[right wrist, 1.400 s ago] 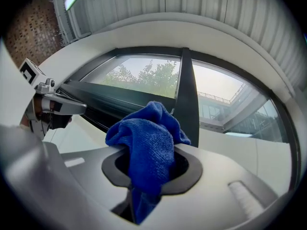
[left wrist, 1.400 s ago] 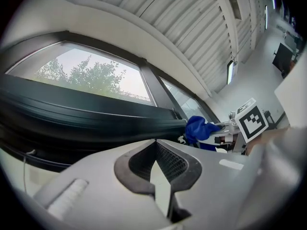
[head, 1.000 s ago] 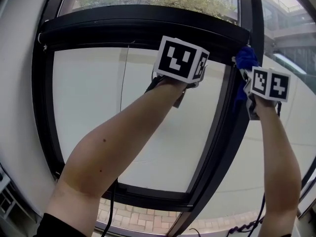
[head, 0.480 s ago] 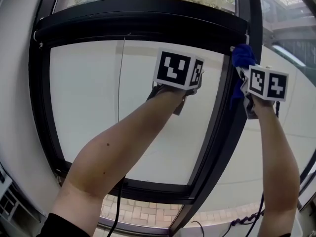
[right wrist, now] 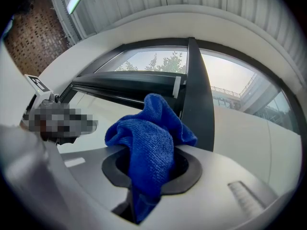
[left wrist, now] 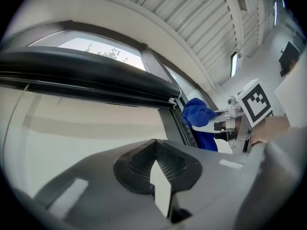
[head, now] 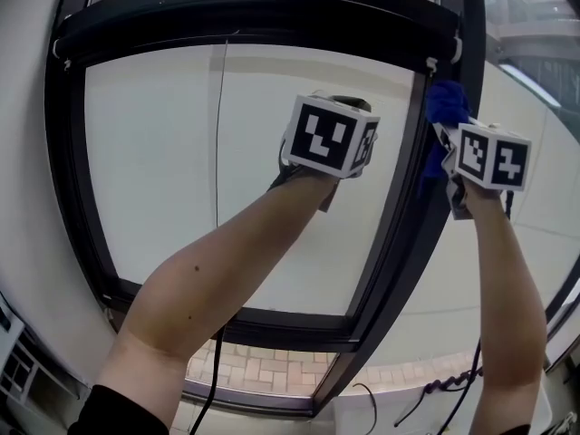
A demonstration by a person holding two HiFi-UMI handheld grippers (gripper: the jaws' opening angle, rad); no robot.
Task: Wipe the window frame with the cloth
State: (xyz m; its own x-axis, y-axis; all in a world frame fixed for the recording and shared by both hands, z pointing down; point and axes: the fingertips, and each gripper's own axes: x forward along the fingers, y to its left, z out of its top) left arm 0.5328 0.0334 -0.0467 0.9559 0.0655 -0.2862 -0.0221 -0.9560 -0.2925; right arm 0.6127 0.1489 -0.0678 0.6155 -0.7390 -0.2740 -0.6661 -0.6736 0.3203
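Observation:
The black window frame (head: 272, 21) has a thick top rail and a vertical bar (head: 403, 234) at the right. A blue cloth (head: 444, 107) is pressed against that bar just below the top corner, with my right gripper (head: 453, 148) shut on it. In the right gripper view the cloth (right wrist: 148, 143) bulges out of the shut jaws in front of the bar (right wrist: 196, 99). My left gripper (head: 331, 139) hovers before the glass left of the bar, shut (left wrist: 160, 190) on nothing. From the left gripper view the cloth (left wrist: 196, 116) shows against the frame.
A thin cord (head: 217, 152) hangs down in front of the pane. The white wall (head: 27, 243) borders the frame on the left. Brick paving (head: 263, 374) shows outside below the bottom rail, and a dark cable (head: 213, 379) dangles under my left arm.
Both grippers now sit a little lower relative to the top rail. The cloth has slid slightly down the vertical bar. Neither grip has changed.

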